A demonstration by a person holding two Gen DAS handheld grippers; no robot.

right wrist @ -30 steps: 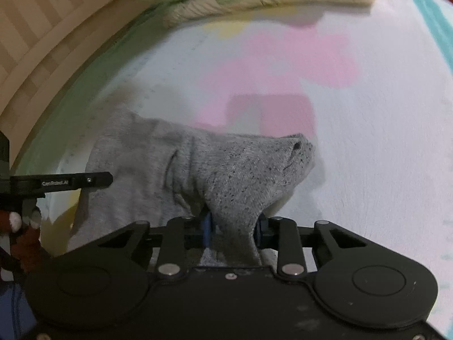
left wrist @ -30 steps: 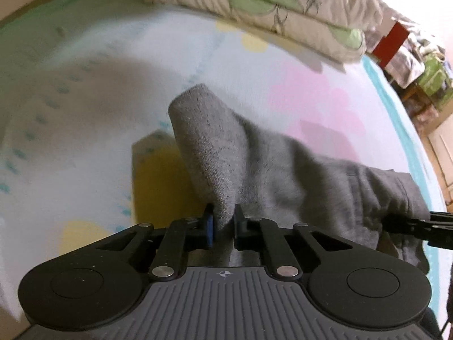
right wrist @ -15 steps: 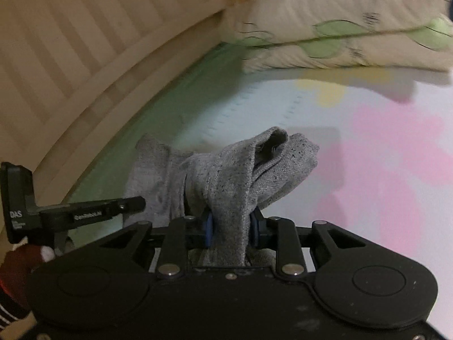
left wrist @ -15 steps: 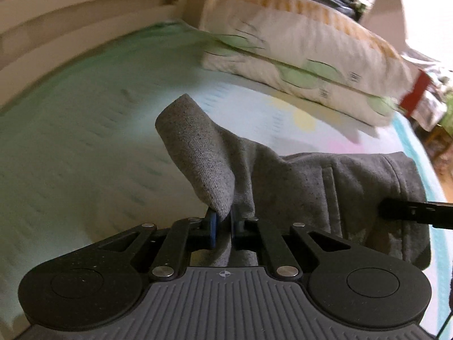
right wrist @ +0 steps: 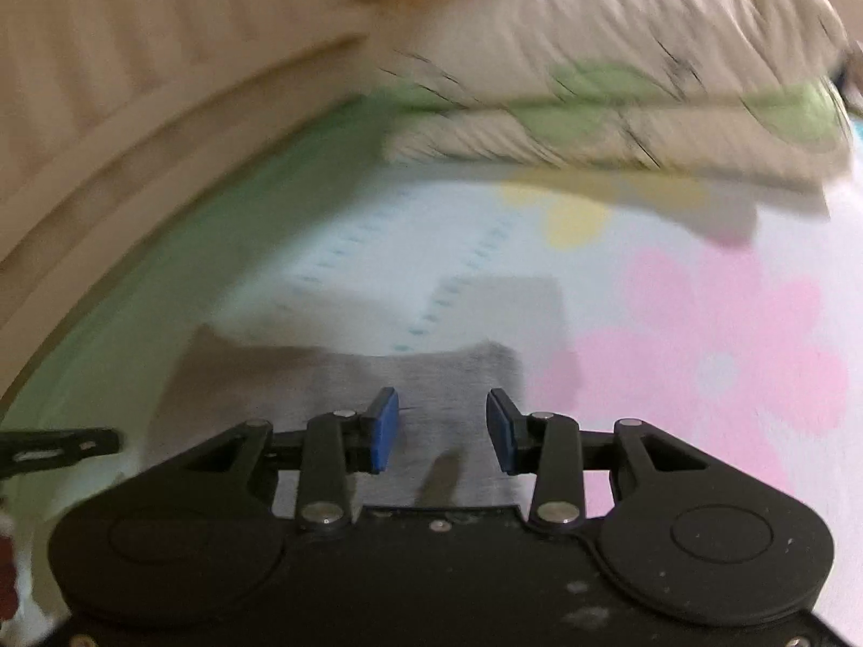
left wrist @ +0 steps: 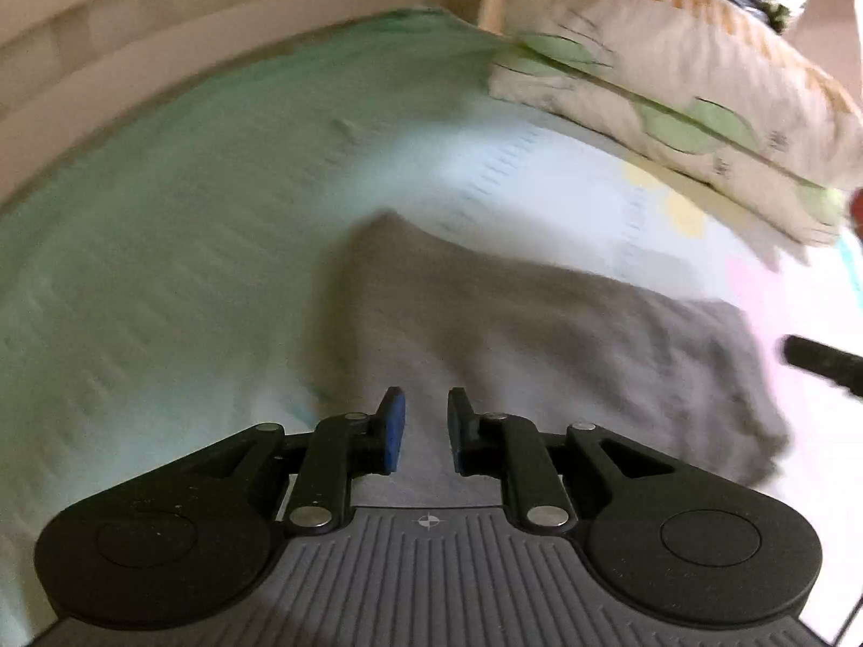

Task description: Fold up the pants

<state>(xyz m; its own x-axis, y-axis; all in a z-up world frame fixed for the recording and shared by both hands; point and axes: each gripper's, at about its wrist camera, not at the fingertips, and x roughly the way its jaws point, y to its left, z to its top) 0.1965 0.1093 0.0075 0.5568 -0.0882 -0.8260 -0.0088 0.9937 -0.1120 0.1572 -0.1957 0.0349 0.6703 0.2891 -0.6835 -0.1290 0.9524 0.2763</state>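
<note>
On my left wrist camera, the left tongs [left wrist: 422, 428] stand parted with nothing between the blue pads [left wrist: 392, 428]. The grey knit pants [left wrist: 539, 345] lie on the bed's pastel flower-print sheet [left wrist: 162, 280], spreading from just under the tongs toward the right. Beyond the pants sits the stack of cream pillows with green leaf print [left wrist: 674, 91]. To the right of the pants a black bar pokes in, probably part of my other tool, though blur makes it hard to say.

On my right wrist camera, the right tongs [right wrist: 442, 428] gape wider, also holding nothing. The pants [right wrist: 431, 377] lie flat directly beneath and ahead of them. The pillows [right wrist: 620, 91] rest well beyond the pants, and the beige slatted bed frame [right wrist: 135, 81] curves to the pants' left.
</note>
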